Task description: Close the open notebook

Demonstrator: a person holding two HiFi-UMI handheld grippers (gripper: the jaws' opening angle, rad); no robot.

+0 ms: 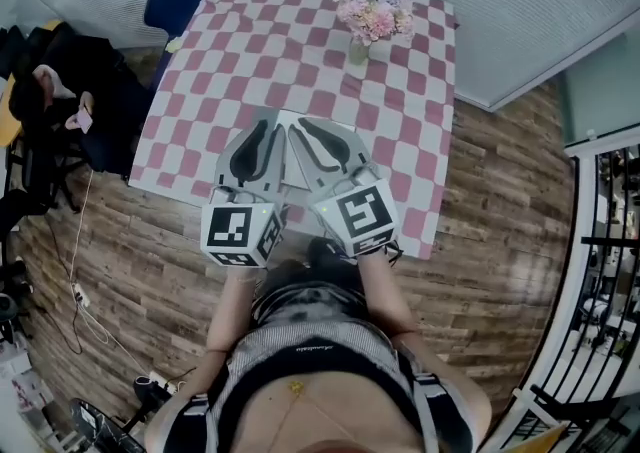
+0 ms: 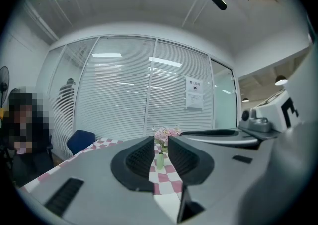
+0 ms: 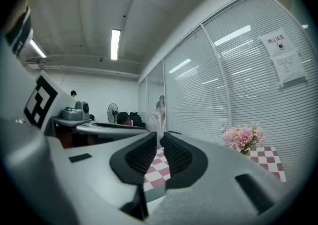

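Hovering side by side over the near edge of the checkered table [image 1: 290, 51], the left gripper [image 2: 160, 142] and right gripper [image 3: 159, 137] held empty jaws slightly apart, with no notebook visible ahead as far as the flower vase [image 1: 358, 49], perhaps hidden beneath them.

Pink-checked table [image 1: 262, 41] on wooden floor [image 1: 500, 241], blinds [image 2: 124, 87] behind.

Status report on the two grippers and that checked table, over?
Left gripper, right gripper: jaws slightly apart, empty, side by side over the near edge of the table. No notebook in view. Only a flower vase on it, far end.
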